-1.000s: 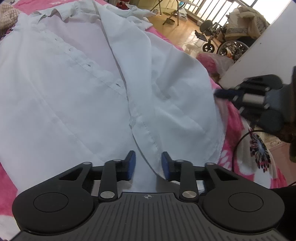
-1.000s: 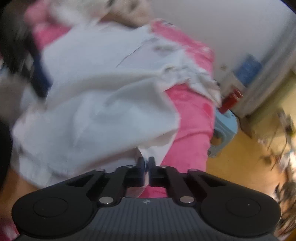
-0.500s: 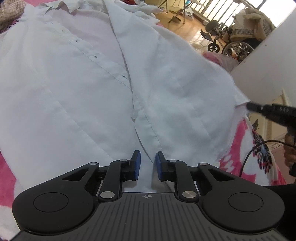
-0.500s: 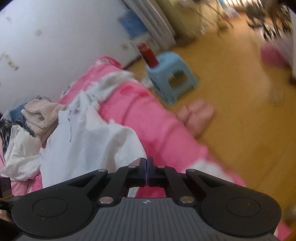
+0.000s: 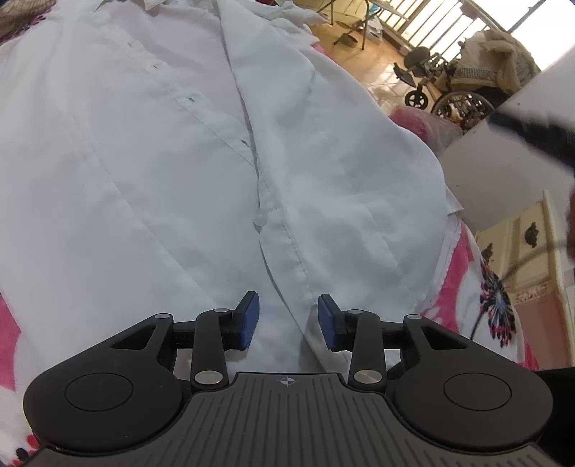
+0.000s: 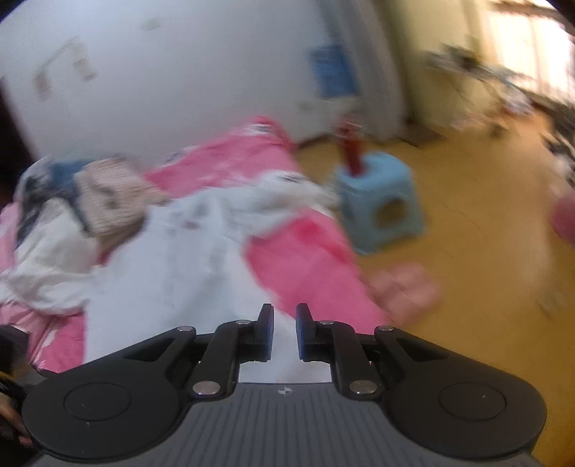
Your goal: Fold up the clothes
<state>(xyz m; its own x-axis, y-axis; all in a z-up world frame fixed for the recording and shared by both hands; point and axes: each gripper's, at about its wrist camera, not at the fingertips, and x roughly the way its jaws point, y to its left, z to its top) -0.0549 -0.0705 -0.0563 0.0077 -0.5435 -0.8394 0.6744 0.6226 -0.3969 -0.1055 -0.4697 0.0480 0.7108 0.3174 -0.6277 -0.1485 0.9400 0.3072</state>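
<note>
A home bedroom is being shown.
A pink bedspread (image 6: 309,251), blue stool (image 6: 381,201), wheelchair (image 5: 449,93) and wooden floor (image 6: 467,287) are being seen.

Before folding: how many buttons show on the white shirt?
1: a clear button at the front edge of the white shirt, ahead of the left gripper; others may be hidden.

Walls: white wall (image 6: 172,72), a blue sheet stuck on it.
Floor: yellow-brown wooden floor (image 6: 467,230).
Furniture: light-blue plastic stool (image 6: 381,201); cream cabinet (image 5: 521,244) with dark handles; wheelchair (image 5: 449,89).
Light: daylight through a railed window (image 5: 449,18).
</note>
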